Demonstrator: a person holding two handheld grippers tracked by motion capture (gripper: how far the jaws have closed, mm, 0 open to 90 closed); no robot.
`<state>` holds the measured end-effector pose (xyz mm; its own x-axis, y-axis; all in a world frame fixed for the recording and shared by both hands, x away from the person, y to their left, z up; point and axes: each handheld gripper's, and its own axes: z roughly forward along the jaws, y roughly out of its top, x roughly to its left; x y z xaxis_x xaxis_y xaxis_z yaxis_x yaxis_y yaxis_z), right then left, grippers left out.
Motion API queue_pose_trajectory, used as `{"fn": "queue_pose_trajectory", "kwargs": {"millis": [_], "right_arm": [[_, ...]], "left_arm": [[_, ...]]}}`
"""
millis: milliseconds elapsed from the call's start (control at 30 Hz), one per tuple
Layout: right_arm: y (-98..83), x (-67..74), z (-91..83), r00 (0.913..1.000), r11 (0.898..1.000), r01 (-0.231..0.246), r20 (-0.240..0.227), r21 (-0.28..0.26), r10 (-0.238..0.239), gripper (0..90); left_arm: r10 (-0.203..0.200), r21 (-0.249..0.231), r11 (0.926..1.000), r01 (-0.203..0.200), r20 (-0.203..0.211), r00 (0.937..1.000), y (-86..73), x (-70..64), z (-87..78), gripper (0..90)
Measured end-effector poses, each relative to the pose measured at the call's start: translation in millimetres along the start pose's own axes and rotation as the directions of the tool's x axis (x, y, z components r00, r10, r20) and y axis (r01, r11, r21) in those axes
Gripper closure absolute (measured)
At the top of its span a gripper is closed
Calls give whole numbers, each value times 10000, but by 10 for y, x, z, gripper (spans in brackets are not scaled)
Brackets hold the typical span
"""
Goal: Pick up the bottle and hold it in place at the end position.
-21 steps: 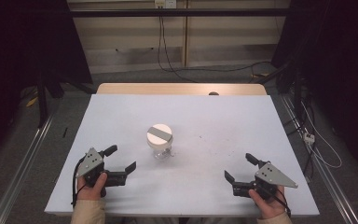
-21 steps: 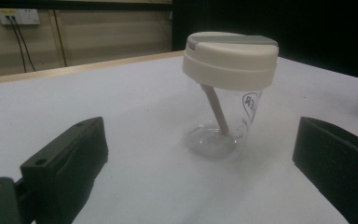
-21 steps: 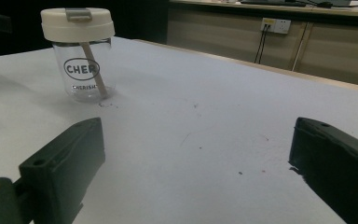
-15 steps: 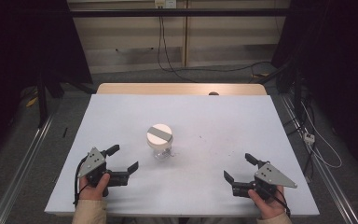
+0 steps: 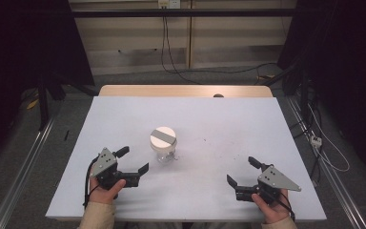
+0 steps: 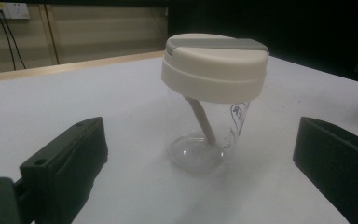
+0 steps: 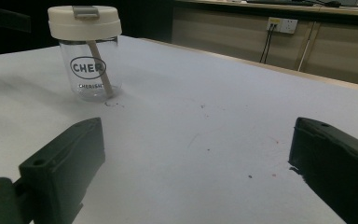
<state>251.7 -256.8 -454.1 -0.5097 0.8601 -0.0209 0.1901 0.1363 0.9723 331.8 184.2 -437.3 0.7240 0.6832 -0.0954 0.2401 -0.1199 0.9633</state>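
Cup (image 5: 163, 144) of clear plastic, cream lid with grey band, tan straw inside, upright mid-desk (image 5: 219, 124). Left gripper (image 5: 132, 163) near it, jaws wide, empty; right gripper (image 5: 241, 173) well apart, likewise.

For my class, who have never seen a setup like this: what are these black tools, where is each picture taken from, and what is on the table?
A person sits at a white table and holds a hand tool with two black jaws in each hand: the left gripper and the right gripper. One picture looks down from above; the other two come from small cameras that ride on each gripper and look out between its jaws. On the table stands a clear cup with a cream lid and a straw inside. Both grippers are open and hold nothing; the left one is nearer the cup.
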Motion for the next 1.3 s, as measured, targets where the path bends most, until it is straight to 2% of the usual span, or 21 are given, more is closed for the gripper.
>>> {"fn": "queue_pose_trajectory", "kwargs": {"millis": [133, 300, 400, 500, 667, 1067, 1300], "right_arm": [[2, 2, 4, 10000, 10000, -7, 15, -6, 7, 28], [-4, 14, 8, 10000, 10000, -16, -26, 35, 16, 27], [-4, 18, 1, 10000, 10000, 11, -16, 25, -11, 28], [-6, 8, -9, 10000, 10000, -11, 15, 3, 11, 28], [-9, -10, -20, 10000, 10000, -33, 74, -6, 33, 28], [-7, -3, -7, 10000, 10000, -9, 78, -8, 9, 30], [-7, -12, -6, 10000, 10000, -13, 82, -11, 13, 30]], "left_arm": [[-130, 180, 9998, 129, 25, 9999, 23, -35, 98, 28], [-317, 109, 9994, 317, -13, 9995, 43, -64, 205, 28], [-251, 288, 9993, 255, -141, 9996, 53, -88, 270, 33], [-162, 271, 9995, 168, -252, 9996, 55, -107, 300, 39], [-419, 345, 9985, 424, -174, 9990, 70, -133, 360, 35], [-244, 590, 9979, 252, -143, 9996, 51, -149, 422, 42], [-235, 928, 9953, 282, -516, 9984, 8, -151, 499, 55]]}}
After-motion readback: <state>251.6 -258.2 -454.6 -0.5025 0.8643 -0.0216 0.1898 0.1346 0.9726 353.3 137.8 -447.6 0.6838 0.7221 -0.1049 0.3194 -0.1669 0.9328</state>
